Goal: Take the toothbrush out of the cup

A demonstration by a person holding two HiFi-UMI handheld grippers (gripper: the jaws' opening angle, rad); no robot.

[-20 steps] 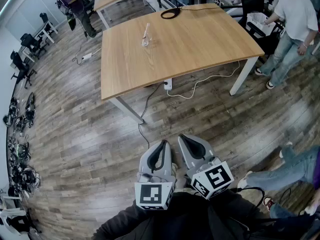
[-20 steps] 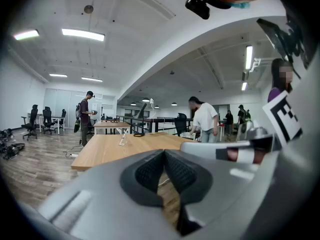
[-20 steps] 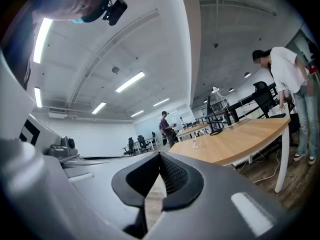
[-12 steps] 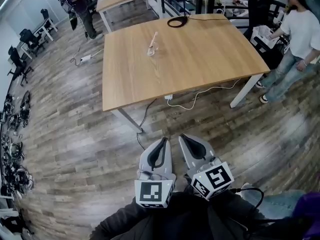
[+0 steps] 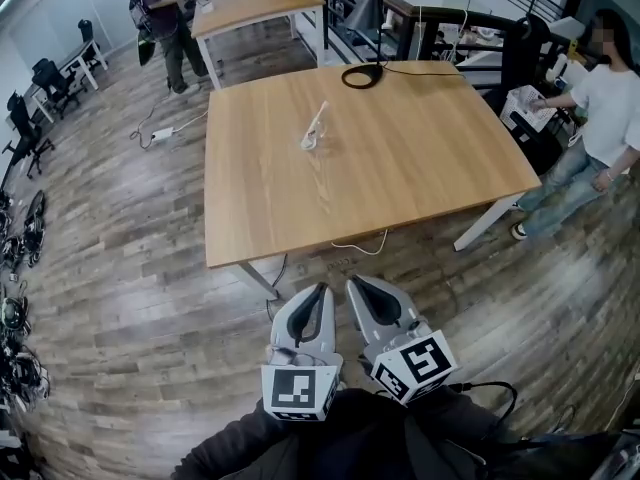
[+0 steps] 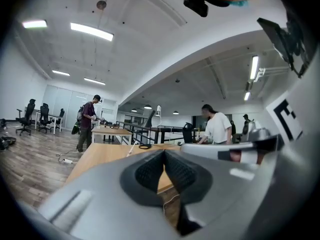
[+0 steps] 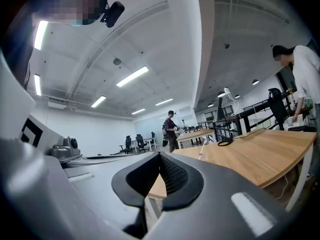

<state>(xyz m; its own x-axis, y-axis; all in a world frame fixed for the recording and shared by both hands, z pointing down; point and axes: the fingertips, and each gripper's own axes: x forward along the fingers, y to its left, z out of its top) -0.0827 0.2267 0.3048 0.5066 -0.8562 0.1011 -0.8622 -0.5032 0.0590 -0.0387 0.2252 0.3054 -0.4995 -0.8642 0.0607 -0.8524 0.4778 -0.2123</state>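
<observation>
A light wooden table (image 5: pixel 400 178) fills the upper centre of the head view, standing on a grey-brown plank floor (image 5: pixel 120 258). Left of the table's middle stands a clear cup (image 5: pixel 311 144) with the toothbrush (image 5: pixel 320 118) leaning in it, well apart from both grippers. At lower centre, the left gripper (image 5: pixel 321 290) and right gripper (image 5: pixel 353 284) hang side by side over the floor, jaws pressed together, nothing between them. A black cable coil (image 5: pixel 362 75) lies at the table's top edge.

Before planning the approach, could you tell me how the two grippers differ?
The left gripper points up-right in the head view, the right gripper up-left. The left gripper's marker cube sits square; the right gripper's is rotated. Both are shut, empty and short of the table.
</observation>
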